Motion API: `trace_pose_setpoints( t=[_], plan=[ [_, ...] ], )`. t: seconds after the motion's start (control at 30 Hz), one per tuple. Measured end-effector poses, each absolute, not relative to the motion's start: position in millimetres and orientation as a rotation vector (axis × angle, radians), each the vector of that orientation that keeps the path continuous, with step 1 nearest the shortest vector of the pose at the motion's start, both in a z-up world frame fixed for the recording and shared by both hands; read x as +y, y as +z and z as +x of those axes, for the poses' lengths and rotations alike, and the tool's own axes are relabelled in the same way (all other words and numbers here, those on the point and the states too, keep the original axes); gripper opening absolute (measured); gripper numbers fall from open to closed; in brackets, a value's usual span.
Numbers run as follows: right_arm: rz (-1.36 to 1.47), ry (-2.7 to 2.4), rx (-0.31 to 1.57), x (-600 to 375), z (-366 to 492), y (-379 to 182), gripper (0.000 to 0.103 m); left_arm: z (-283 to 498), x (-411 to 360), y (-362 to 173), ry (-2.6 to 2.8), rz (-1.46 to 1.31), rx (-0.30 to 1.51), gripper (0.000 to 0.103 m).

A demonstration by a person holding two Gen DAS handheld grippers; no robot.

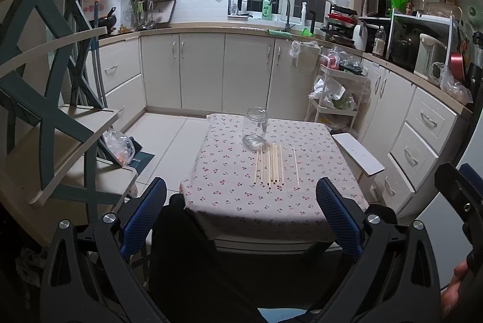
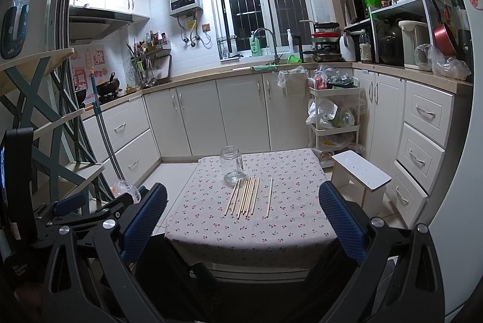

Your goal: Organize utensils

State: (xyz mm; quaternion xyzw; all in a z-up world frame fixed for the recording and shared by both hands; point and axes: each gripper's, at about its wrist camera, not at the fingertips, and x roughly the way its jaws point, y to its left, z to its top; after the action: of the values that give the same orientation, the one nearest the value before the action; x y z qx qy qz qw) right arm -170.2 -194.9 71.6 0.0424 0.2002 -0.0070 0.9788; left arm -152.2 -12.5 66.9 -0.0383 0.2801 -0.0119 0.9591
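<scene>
In the left wrist view, the left gripper (image 1: 241,199) is held low in front of the bench (image 1: 302,211), its blue-padded jaws spread wide apart with nothing between them. The bench is draped in a cherry-print cloth. On it an empty glass jar (image 1: 255,128) stands upright toward the far side, and a row of wooden chopsticks (image 1: 270,163) lies flat just nearer than the jar, the far tips close to its base; one single chopstick (image 1: 295,167) lies a little apart to the right of the bunch. A white stool (image 1: 357,154) stands beside the bench on the right. In the right wrist view, the right gripper (image 2: 243,205) also hangs short of the bench (image 2: 211,232), jaws wide apart and empty. The jar (image 2: 231,169) is upright, the chopsticks (image 2: 244,196) fan out from its base toward the camera, and the lone chopstick (image 2: 269,196) lies to their right. The left gripper (image 2: 75,203) shows at the left edge.
</scene>
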Motion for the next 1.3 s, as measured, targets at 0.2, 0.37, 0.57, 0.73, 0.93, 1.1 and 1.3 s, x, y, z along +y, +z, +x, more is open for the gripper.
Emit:
trace_pose_setpoints(
  t=[0.2,0.37,0.57,0.73,0.93,1.1,1.3],
  plan=[
    [0.123,0.0,0.4,-185,-158,65,0.097,-140,-12,59,-0.026,-0.075,0.585,0.095],
    [0.139,0.03,0.394,-191,-133,51,0.097,-110,-16,40,-0.006,-0.034,0.621,0.095],
    [0.182,0.021,0.535,-210,-61,14,0.097,-40,-11,0,0.047,-0.017,0.717,0.095],
    [0.187,0.016,0.662,-224,7,-31,0.097,24,-7,-40,0.068,-0.011,0.818,0.095],
    [0.179,0.027,0.755,-231,93,-86,0.088,104,-12,-88,0.06,-0.007,0.879,0.095],
    [0.216,0.045,0.834,-236,161,-125,0.063,164,-22,-121,0.041,-0.027,0.917,0.095],
    [0.213,0.033,0.927,-245,229,-171,0.047,236,-44,-163,0.016,-0.012,0.97,0.095]
  ],
)
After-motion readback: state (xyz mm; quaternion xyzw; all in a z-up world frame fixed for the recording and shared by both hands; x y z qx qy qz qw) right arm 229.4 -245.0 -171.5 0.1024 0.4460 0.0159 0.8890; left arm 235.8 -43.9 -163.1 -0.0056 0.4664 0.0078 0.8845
